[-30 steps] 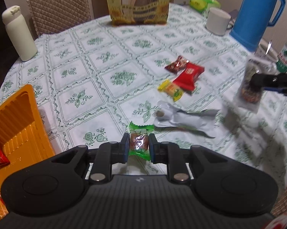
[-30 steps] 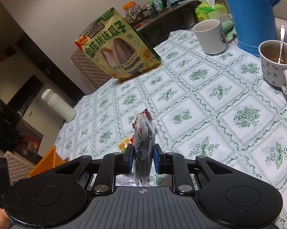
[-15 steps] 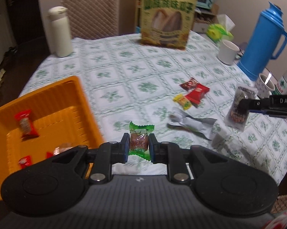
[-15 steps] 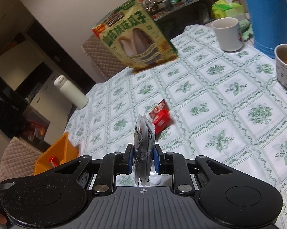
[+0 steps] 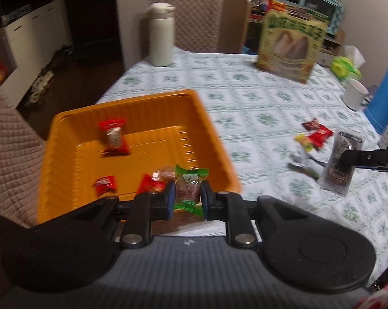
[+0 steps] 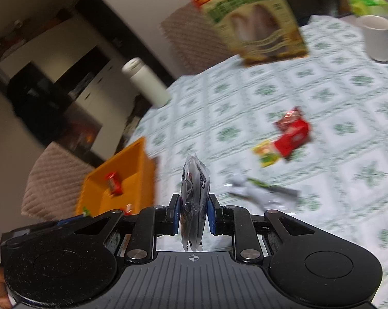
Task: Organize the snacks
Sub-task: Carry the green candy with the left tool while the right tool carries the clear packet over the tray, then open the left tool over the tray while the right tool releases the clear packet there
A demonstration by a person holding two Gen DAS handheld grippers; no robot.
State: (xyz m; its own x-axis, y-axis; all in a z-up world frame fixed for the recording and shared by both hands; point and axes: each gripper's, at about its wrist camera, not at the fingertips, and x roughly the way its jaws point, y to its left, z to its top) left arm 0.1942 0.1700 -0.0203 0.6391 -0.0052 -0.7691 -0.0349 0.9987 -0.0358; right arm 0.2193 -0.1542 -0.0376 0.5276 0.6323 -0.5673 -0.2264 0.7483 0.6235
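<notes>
Fingers of the left gripper (image 5: 187, 195) clench a green-wrapped candy (image 5: 189, 189) over the near edge of the orange tray (image 5: 65, 159), which holds red-wrapped snacks (image 5: 113, 136). Those of the right gripper (image 6: 194, 216) pinch a clear packet (image 6: 195, 193) above the tablecloth (image 6: 335, 103), near loose snacks (image 6: 291, 136).

Warm, dim indoor light falls on the tablecloth (image 5: 258, 108) from overhead, while the room left of it sinks into darkness. Motion blur smears both views, worst in the right wrist view around the seed bag (image 6: 255, 23). Fisheye bending curves walls toward the frame edges, whose corners go black.
</notes>
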